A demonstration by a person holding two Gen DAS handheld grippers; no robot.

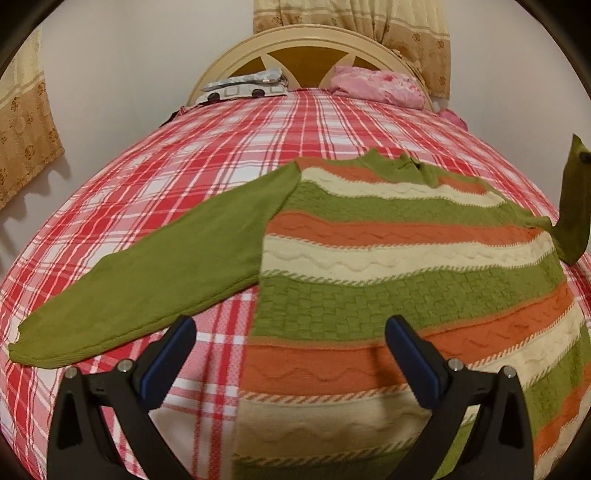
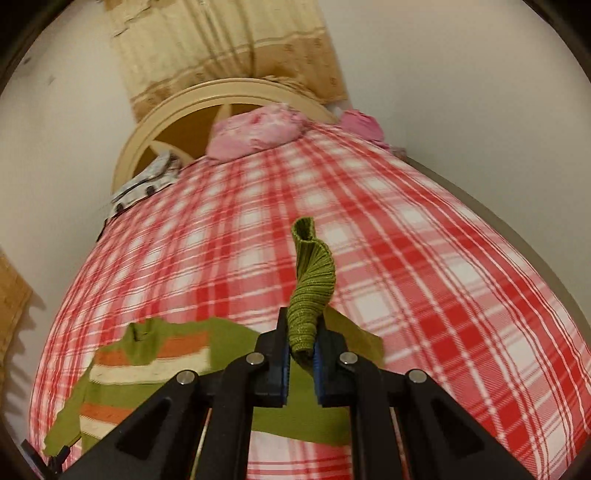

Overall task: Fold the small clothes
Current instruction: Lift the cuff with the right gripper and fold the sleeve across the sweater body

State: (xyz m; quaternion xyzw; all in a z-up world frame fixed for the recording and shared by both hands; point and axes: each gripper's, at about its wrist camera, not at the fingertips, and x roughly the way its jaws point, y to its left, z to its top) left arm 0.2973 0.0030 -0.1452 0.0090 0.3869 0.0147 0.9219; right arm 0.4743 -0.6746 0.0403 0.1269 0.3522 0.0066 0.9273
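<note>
A small knit sweater (image 1: 388,258) with green, orange and cream stripes lies flat on the red plaid bed (image 1: 221,147). Its left green sleeve (image 1: 159,273) stretches out flat to the left. My left gripper (image 1: 290,343) is open and empty, just above the sweater's lower left edge. My right gripper (image 2: 300,350) is shut on the ribbed cuff of the right green sleeve (image 2: 310,280) and holds it lifted above the bed. The lifted sleeve shows at the right edge of the left wrist view (image 1: 574,206). The sweater body shows at lower left in the right wrist view (image 2: 147,365).
A pink bundle of cloth (image 1: 376,86) and a grey and white item (image 1: 243,86) lie at the cream headboard (image 1: 314,37). Beige curtains (image 1: 369,22) hang behind. More pink cloth (image 2: 362,125) sits at the bed's far right corner. Walls close both sides.
</note>
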